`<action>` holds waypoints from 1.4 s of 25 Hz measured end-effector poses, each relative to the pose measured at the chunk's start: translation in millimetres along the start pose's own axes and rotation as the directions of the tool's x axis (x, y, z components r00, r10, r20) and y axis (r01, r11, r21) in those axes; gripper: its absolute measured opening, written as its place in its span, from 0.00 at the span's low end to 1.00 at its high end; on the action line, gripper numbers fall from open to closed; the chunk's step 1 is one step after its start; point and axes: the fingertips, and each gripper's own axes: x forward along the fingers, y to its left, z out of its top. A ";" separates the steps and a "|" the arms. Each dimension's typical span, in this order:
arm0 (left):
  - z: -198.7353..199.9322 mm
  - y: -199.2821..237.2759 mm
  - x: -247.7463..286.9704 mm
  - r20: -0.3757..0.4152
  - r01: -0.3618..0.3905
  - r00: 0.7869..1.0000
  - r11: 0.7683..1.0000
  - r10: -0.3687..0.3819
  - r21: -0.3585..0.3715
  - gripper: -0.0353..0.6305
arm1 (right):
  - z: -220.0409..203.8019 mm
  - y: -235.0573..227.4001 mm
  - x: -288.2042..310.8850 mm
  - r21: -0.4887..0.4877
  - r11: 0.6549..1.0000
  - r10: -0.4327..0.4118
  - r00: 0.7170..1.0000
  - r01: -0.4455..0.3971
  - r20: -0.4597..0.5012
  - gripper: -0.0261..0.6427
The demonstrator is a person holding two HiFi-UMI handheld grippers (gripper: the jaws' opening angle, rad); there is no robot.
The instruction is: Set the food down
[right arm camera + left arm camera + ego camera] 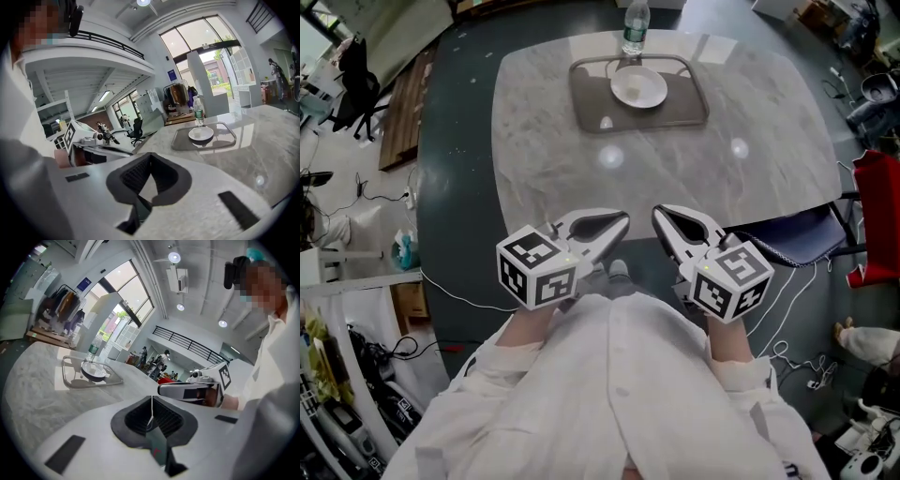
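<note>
A white plate point(639, 87) lies on a grey tray point(586, 105) at the far side of the marble table point(722, 141), with a water bottle point(636, 28) just behind it. The plate looks bare; I see no food anywhere. My left gripper point(622, 220) and right gripper point(659, 214) hover side by side over the table's near edge, close to my body, tips pointing toward the tray. Both are shut with nothing between the jaws. The left gripper view shows its closed jaws point(151, 398) and the plate point(93, 371). The right gripper view shows its own point(150, 154) and the plate point(200, 134).
A dark blue chair point(797, 239) stands at the table's right edge, with a red object point(877, 216) beyond it. A wooden bench point(403, 108) and cables lie on the floor to the left. Much bare marble lies between the grippers and the tray.
</note>
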 end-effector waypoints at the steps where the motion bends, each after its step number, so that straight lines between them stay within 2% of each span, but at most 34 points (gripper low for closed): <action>1: -1.2 0.0 1.2 -0.007 0.006 1.000 1.000 -0.006 0.002 0.08 | 1.3 0.9 0.7 -0.017 1.000 0.009 1.000 -0.010 -0.007 0.04; 7: -8.6 -2.1 5.6 -0.033 0.028 0.999 1.000 -0.028 -0.005 0.08 | 2.9 4.9 -2.8 -0.107 0.992 0.062 0.996 -0.068 -0.057 0.04; 16: -13.2 -5.2 11.6 -0.042 0.055 0.998 0.998 -0.055 -0.005 0.08 | -4.4 1.5 -13.9 -0.161 0.985 0.050 0.992 -0.069 -0.120 0.04; 23: -15.4 -6.6 17.0 -0.038 0.059 0.997 0.998 -0.060 -0.003 0.08 | -14.2 3.8 -12.2 -0.205 0.973 0.075 0.983 -0.108 -0.165 0.04; 35: -15.2 -6.8 22.2 -0.038 0.051 0.998 0.999 -0.052 -0.007 0.08 | -11.4 -4.1 -21.7 -0.187 0.978 0.063 0.986 -0.092 -0.157 0.04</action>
